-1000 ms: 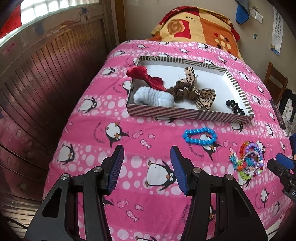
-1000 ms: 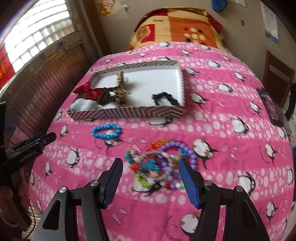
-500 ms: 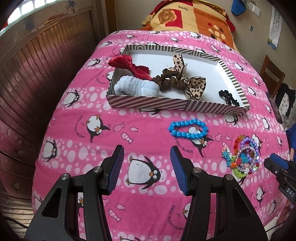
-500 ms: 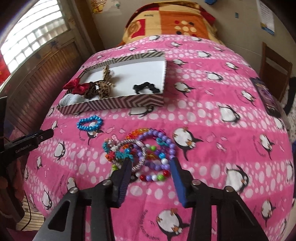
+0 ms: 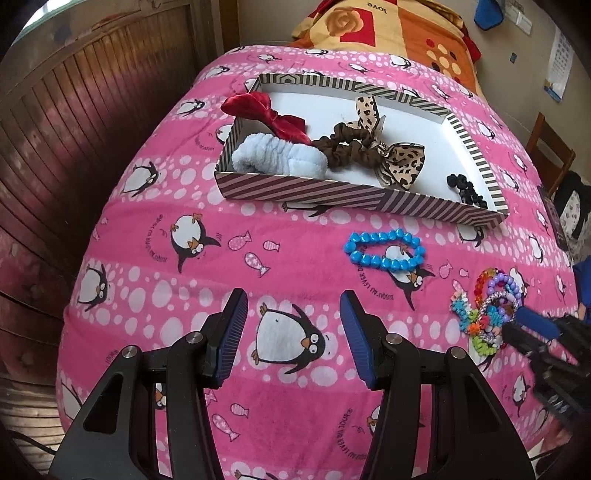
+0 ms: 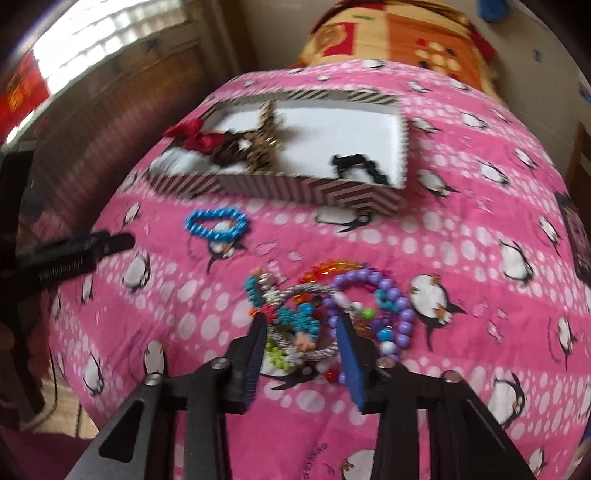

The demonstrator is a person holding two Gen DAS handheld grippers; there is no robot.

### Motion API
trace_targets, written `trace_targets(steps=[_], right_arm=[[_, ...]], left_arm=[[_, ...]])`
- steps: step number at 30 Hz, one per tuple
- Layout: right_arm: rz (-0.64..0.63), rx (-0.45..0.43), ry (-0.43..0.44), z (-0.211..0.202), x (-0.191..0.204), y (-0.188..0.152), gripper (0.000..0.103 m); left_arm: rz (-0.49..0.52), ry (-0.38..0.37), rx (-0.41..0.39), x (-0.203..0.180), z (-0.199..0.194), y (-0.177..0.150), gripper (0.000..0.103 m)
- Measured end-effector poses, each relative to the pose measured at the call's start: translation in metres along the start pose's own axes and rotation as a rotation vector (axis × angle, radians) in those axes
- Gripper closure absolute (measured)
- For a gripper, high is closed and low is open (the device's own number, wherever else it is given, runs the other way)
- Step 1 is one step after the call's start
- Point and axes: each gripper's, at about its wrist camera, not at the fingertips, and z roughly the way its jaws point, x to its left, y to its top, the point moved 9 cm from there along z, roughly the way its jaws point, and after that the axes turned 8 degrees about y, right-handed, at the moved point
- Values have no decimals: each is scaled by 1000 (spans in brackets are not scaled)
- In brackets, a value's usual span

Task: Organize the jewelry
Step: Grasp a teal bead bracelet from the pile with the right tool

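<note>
A striped box (image 5: 354,195) (image 6: 295,188) on the pink penguin blanket holds a red bow (image 5: 269,110), a white scrunchie (image 5: 277,157), a leopard scrunchie (image 5: 369,151) and a black hair tie (image 5: 465,188). A blue bead bracelet (image 5: 384,248) (image 6: 217,224) lies in front of it. A pile of colourful bracelets (image 6: 325,310) (image 5: 487,310) lies to its right. My right gripper (image 6: 301,328) is partly closed, its fingers straddling a silver bangle (image 6: 306,325) in the pile. My left gripper (image 5: 291,314) is open and empty above the blanket.
A folded orange and red quilt (image 5: 384,33) lies at the head of the bed. A wooden wall panel (image 5: 74,122) runs along the left side. A wooden chair (image 5: 550,151) stands at the right.
My right gripper has moved down and forward onto the bracelet pile and its jaws have narrowed. My left gripper has moved slightly closer to the bed; it stays open.
</note>
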Motion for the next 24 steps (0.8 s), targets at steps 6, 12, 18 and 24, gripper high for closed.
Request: trace_targets(steps=[6,12,18,24], right_arm=[[-145,73,-16,19,4,1,73],[-187,117,16,35,-5,0,73],[-87,67,82,25,-4,4,93],[7,-63,172,-20,3,27,93]], left_arm=[[-7,4,3,1,0,0,51],[-45,13,19,12,4,0,51],[-68,10,29,17,7,-1,51],[-67,-10,21,14,4,3,51]])
